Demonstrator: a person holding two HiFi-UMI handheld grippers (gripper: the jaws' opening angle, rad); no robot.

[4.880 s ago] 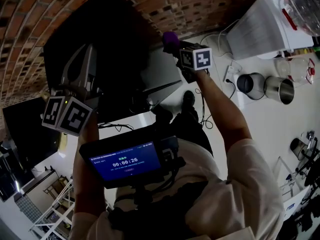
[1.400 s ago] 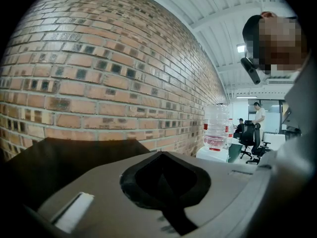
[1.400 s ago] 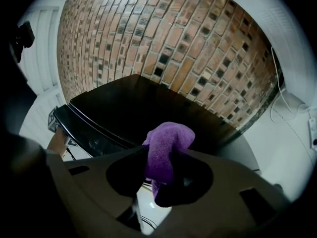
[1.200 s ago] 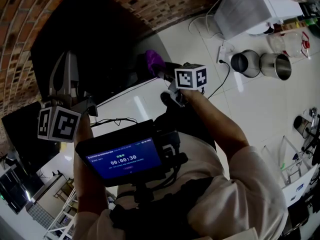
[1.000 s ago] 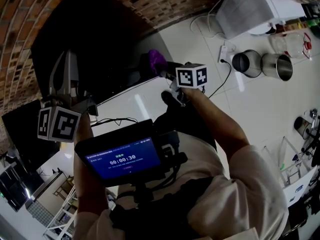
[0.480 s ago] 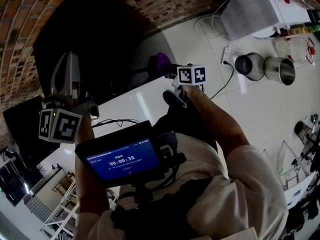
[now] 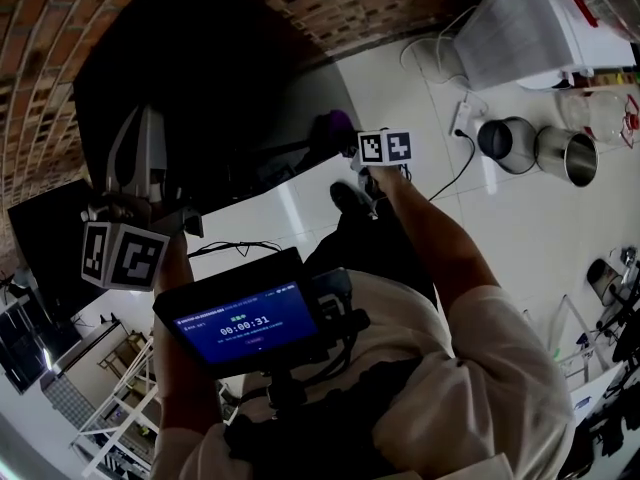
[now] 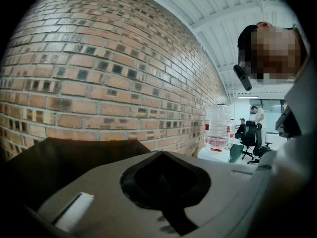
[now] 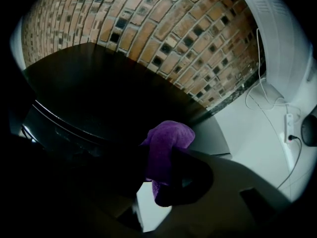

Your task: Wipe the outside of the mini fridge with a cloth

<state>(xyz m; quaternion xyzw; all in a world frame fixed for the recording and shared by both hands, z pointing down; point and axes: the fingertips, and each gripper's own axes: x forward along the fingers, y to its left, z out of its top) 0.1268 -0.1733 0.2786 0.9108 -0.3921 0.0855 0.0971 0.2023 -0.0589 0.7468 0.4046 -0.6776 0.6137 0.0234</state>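
The black mini fridge (image 7: 200, 78) stands against the brick wall, seen from above in the head view. My right gripper (image 7: 338, 134) is shut on a bunched purple cloth (image 7: 333, 125) at the fridge's right side, low down near the white floor. In the right gripper view the cloth (image 9: 166, 143) sticks out from between the jaws of that gripper (image 9: 159, 168), against the dark fridge (image 9: 99, 88). My left gripper (image 7: 140, 128) is shut and empty, held up over the fridge's left part. In the left gripper view that gripper (image 8: 163, 182) points along the fridge's dark top (image 8: 59, 157) toward the brick wall.
A white appliance (image 7: 540, 28) stands at the back right, with two metal pots (image 7: 505, 138) (image 7: 565, 153) and a power strip (image 7: 462, 118) with cables on the floor beside it. A black panel (image 7: 40, 248) stands left of the fridge. A lit screen (image 7: 250, 323) hangs on my chest.
My right gripper has gone down the fridge's right side with the purple cloth still in it. The left gripper has stayed where it was, shut.
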